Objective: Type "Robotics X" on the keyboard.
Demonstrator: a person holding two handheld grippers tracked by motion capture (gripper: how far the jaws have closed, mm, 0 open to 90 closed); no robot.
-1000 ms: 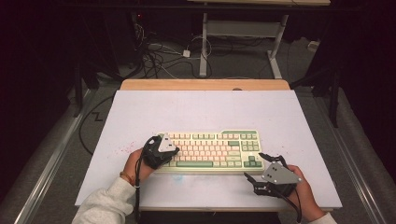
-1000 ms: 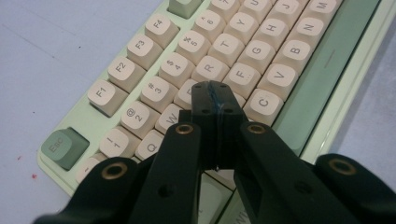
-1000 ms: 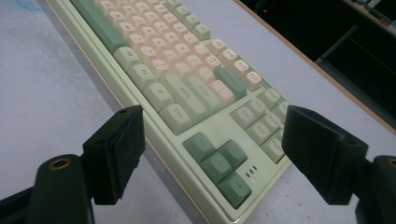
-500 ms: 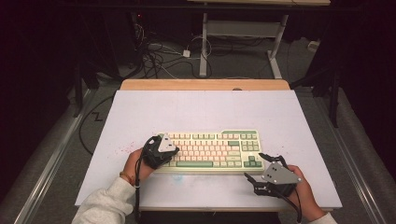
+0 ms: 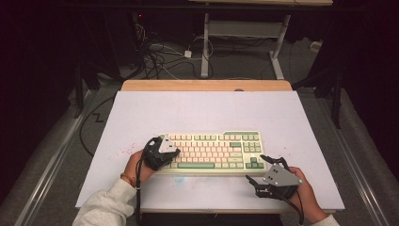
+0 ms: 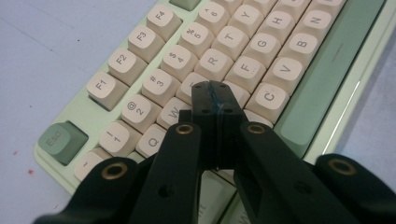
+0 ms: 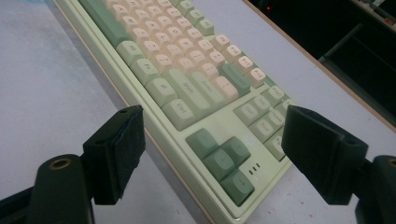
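You are at the key-pressing step: your left gripper (image 6: 215,100) has its jaws closed together, empty, their tip down on the keyboard (image 5: 211,151) among the left-hand letter keys, near D. The keyboard lies near the bench's (image 5: 197,113) front edge. Your right gripper (image 5: 263,170) waits with jaws wide open, just off the keyboard's right front corner. Next, lift clear before choosing another key.

Pale green keyboard (image 5: 214,150) with cream and darker green keys; white table (image 5: 202,110).
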